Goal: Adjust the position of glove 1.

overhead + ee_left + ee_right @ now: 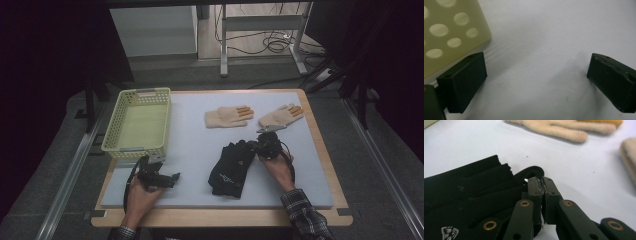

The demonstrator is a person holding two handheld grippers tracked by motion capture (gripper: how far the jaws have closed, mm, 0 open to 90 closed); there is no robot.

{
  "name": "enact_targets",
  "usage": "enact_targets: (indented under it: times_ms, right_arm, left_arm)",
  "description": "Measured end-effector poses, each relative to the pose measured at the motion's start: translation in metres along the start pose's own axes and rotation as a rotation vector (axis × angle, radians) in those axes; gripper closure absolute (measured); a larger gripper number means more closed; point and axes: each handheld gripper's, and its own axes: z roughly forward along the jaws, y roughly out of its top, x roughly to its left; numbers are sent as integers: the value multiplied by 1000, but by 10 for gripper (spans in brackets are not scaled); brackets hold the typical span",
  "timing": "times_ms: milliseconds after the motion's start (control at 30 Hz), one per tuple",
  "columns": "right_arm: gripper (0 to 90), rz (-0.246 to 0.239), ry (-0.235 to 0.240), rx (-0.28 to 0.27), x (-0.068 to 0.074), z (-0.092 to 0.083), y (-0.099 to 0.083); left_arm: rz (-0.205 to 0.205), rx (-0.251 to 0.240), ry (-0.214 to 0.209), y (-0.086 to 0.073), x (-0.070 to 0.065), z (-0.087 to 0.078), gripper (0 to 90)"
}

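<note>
A pair of black gloves (231,167) lies in a pile on the white mat (190,150) in the high view. My right gripper (262,145) sits at their upper right end. In the right gripper view the gripper (542,181) has its jaws pressed together at a fingertip of the black glove (474,195), and the fabric curls up at the tips. My left gripper (172,177) rests low at the mat's front left. In its own view it (536,75) stands open over bare mat, with the basket's corner (449,32) beside one jaw.
A pale green perforated basket (111,145) stands at the table's back left. Two beige knitted gloves (227,116) (280,116) with orange fingertips lie at the back of the mat; one (559,128) shows beyond my right jaws. The wooden table edge (225,217) borders the mat.
</note>
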Motion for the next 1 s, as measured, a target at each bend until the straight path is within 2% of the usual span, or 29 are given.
enact_targets:
  times_ms: [33,67,167,233,267,300,367,400,467,500,533,567,633,733,767,800,867,900,933,967,1000]
  right_arm:
    - [858,0,0,0,0,0,0]
    - [860,-27,-8,-23,4,-7,3]
    - [860,-47,-2,-64,7,-15,14]
    - [860,-52,-3,-75,8,-16,18]
    - [860,-61,-2,-82,10,-15,28]
    - [860,-61,-2,-82,10,-15,28]
    - [848,-76,9,-25,13,1,37]
    - [832,-90,-6,-6,13,7,37]
    - [773,-93,-21,-3,14,12,36]
    - [773,-93,-21,-3,14,12,36]
    - [725,-71,14,-31,17,8,33]
    - [716,-73,30,-35,21,4,33]
    - [719,-92,72,-34,33,-2,31]
    - [738,-118,163,-25,55,-10,29]
    - [738,-118,163,-25,55,-10,29]
    - [743,-142,222,-17,71,-10,28]
    - [743,-170,270,-6,89,-8,28]
    - [743,-170,270,-6,89,-8,28]
    - [743,-199,315,8,105,-2,28]
    - [743,-199,315,8,105,-2,28]
    - [737,-230,338,31,121,6,28]
  left_arm:
    - [0,0,0,0,0,0,28]
    - [0,0,0,0,0,0,28]
    - [0,-1,0,0,0,0,28]
    - [0,-1,0,0,0,0,27]
    - [0,-1,0,0,0,0,28]
    - [0,-1,0,0,0,0,28]
    - [0,-1,0,0,0,0,28]
    - [0,-1,0,0,0,0,28]
    - [0,-1,0,0,0,0,28]
    - [0,-1,0,0,0,0,28]
    - [0,0,0,0,0,0,28]
    - [0,0,0,0,0,0,28]
    - [-1,0,0,0,0,0,28]
    - [0,0,0,0,0,0,28]
    - [0,0,0,0,0,0,28]
    - [2,0,0,0,0,0,28]
    - [2,0,0,0,0,0,28]
    - [2,0,0,0,0,0,28]
    - [2,-1,0,0,0,0,28]
    - [-1,-3,1,0,0,0,28]
    - [-2,-4,1,0,0,0,28]
